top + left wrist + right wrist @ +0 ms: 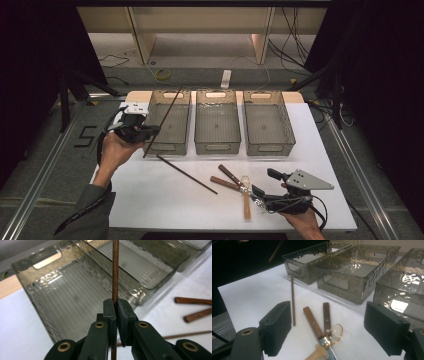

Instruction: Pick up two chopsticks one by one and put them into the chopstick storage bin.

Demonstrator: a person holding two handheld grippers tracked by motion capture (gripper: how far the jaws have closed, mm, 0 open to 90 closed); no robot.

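Left claw clamps a dark wooden chopstick, raised slantwise over the leftmost grey bin. Right claw gapes wide, empty, above the two wooden-handled knives on the table.

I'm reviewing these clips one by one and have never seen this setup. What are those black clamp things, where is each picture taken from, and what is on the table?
A person holds a hand-operated two-jaw gripper in each hand. The high view looks down on the white table from above; the other two come from cameras riding on each gripper, looking along its black jaws. The left gripper is shut on a thin brown stick, lifted over the left bin of three grey plastic bins. The right gripper stands open near the table's front edge. On the table lie another stick, two wooden-handled utensils, a gold wire loop and a pale-handled piece.
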